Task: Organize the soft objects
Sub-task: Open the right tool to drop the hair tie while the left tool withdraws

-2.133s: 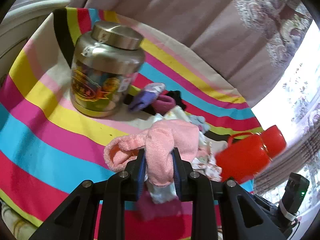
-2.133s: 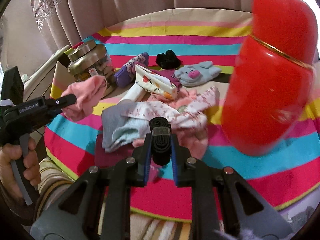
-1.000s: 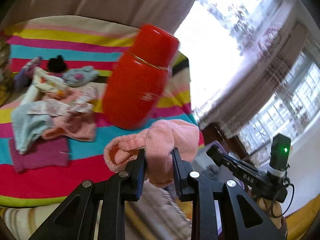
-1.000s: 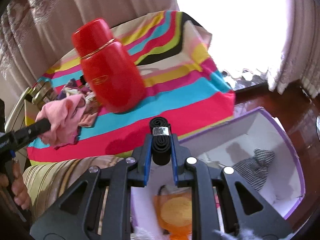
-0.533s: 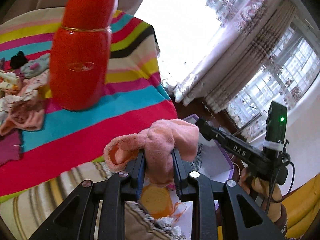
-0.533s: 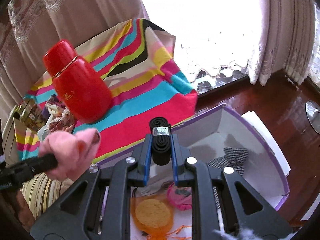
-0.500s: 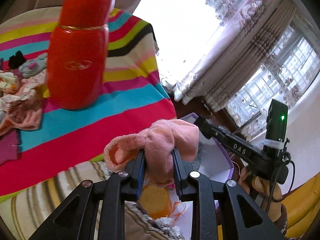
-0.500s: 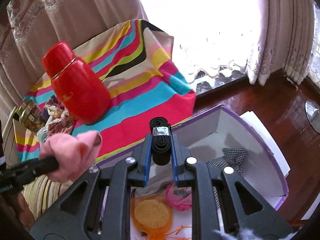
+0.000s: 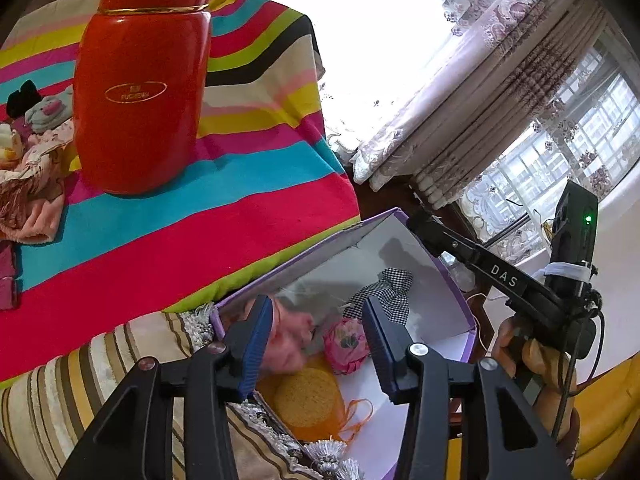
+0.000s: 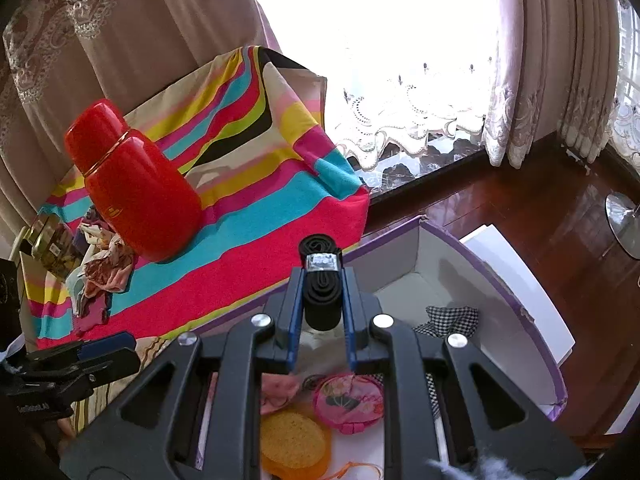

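Note:
My left gripper (image 9: 318,332) is open over the purple-edged white box (image 9: 460,296). The pink sock (image 9: 286,340) lies blurred in the box below it, free of the jaws. The box also holds a pink pouch (image 9: 346,344), an orange round pad (image 9: 306,396) and a black-and-white checked cloth (image 9: 386,292). My right gripper (image 10: 320,304) is shut on a rolled black band (image 10: 320,280) above the same box (image 10: 532,344). The pink sock (image 10: 276,394) shows below it. More socks (image 9: 28,184) lie in a pile on the striped cloth.
A red thermos (image 9: 140,80) stands on the striped table cloth (image 9: 200,220). A metal jar (image 10: 48,244) stands at the far left in the right wrist view. A striped cushion edge (image 9: 80,380) borders the box. Dark wood floor (image 10: 540,208) and curtains (image 10: 560,60) lie beyond.
My left gripper has opened and let go of the pink sock, which dropped into the box. My right gripper still holds the black band and has moved closer over the box.

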`<state>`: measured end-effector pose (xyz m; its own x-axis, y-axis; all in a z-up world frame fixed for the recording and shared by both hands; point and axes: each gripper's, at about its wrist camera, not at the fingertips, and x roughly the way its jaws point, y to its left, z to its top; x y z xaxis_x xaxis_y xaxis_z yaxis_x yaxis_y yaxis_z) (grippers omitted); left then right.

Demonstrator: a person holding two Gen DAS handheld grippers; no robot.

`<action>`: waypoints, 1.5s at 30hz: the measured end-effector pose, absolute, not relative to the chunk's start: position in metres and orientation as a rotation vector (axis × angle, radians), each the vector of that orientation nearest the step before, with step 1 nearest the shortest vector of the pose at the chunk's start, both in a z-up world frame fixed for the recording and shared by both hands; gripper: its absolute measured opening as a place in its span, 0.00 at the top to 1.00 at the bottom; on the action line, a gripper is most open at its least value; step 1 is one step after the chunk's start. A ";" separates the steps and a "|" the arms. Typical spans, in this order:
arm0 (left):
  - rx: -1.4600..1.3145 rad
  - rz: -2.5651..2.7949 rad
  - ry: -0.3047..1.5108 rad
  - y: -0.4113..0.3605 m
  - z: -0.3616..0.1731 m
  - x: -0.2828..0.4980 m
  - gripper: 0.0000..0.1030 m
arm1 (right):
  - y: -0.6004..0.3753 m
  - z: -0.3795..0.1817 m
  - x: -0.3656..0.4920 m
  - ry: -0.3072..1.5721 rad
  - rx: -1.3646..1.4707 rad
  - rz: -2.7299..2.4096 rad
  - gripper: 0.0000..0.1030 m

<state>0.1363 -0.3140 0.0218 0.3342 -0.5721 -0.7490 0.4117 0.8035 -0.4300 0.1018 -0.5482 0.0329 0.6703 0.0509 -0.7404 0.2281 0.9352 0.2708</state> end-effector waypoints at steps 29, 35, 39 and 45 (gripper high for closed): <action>-0.245 -0.618 1.003 -0.273 0.031 0.137 0.53 | -0.518 0.051 0.104 0.855 0.326 -0.069 0.53; -0.274 -0.573 0.987 -0.244 0.034 0.140 0.53 | -0.476 0.061 0.110 0.860 0.256 0.016 0.53; -0.309 -0.527 0.978 -0.216 0.034 0.142 0.53 | -0.447 0.065 0.115 0.864 0.213 0.067 0.53; -0.366 -0.460 0.962 -0.170 0.030 0.144 0.53 | -0.399 0.067 0.126 0.875 0.141 0.156 0.53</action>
